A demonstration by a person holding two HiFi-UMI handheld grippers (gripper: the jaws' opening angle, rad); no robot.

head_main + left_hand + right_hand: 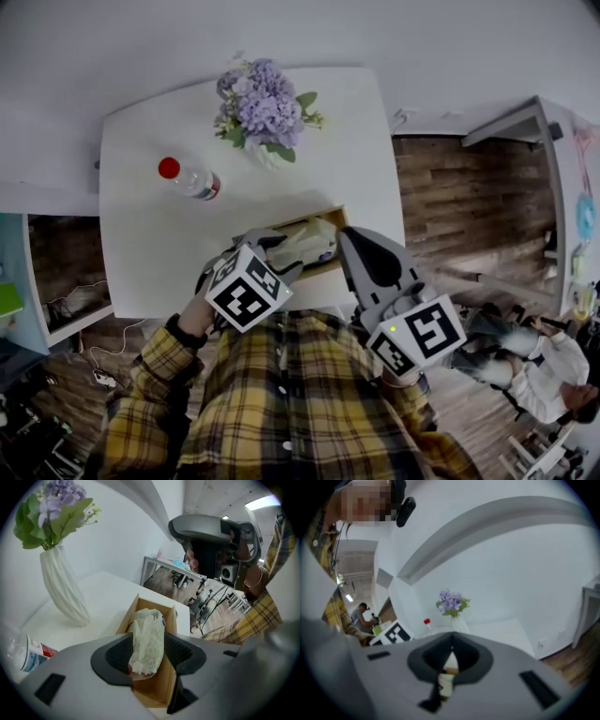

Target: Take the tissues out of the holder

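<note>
A wooden tissue holder [335,217] stands at the near edge of the white table [150,244]. A pale plastic-wrapped tissue pack [315,240] pokes up out of it. My left gripper [281,249] is shut on this pack; in the left gripper view the pack [148,634] sits between the dark pads [115,656], above the open holder [157,686]. My right gripper [346,236] hovers just right of the holder, off the table edge, jaws shut and holding nothing [451,649].
A white vase of purple flowers [262,108] stands at the table's far side, and a clear bottle with a red cap [190,179] lies to its left. Shelving is at the left [37,281]. A seated person [539,367] is at the lower right on the wood floor.
</note>
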